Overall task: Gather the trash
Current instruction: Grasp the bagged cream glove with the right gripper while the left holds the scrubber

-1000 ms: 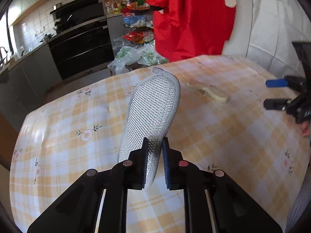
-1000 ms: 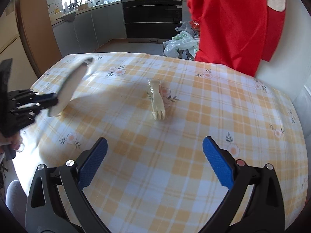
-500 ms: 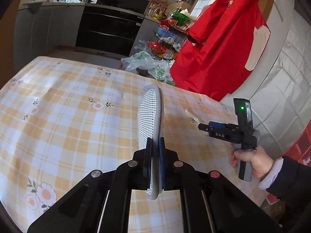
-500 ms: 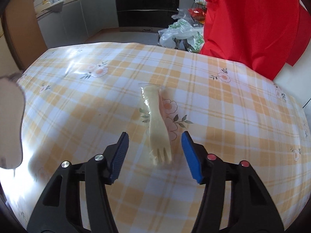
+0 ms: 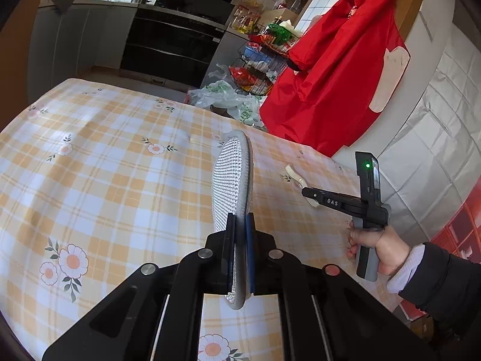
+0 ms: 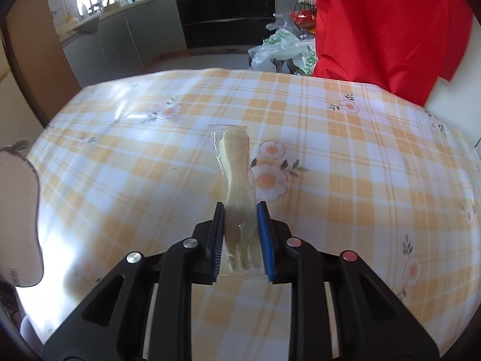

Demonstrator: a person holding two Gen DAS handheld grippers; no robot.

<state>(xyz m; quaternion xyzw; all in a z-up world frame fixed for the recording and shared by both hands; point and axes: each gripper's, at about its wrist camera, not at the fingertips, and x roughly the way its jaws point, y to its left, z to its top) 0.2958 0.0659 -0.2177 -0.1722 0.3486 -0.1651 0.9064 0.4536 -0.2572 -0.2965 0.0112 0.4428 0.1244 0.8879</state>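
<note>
A grey mesh shoe insole [image 5: 231, 177] stands on edge above the checked tablecloth [image 5: 105, 165], and my left gripper [image 5: 240, 219] is shut on its near end. The insole's pale underside [image 6: 18, 210] shows at the left edge of the right wrist view. A cream plastic fork in a clear wrapper [image 6: 236, 162] lies flat on the tablecloth [image 6: 360, 150], tines toward me. My right gripper [image 6: 240, 207] is closing on the tine end, its blue pads meeting both sides of the fork. In the left wrist view a person's hand [image 5: 375, 246] holds that right gripper [image 5: 306, 192] over the fork [image 5: 293, 172].
A red garment [image 5: 336, 75] hangs past the table's far right corner, against a white quilted surface [image 5: 436, 135]. Plastic bags [image 5: 228, 99] and a wire rack of packets [image 5: 261, 60] stand on the floor behind the table. A black oven [image 5: 174, 45] and grey cabinets line the back wall.
My right gripper came down over the fork and its jaws narrowed from wide apart to flanking it. My left gripper shifted and rolled, turning the insole from slanted to edge-on.
</note>
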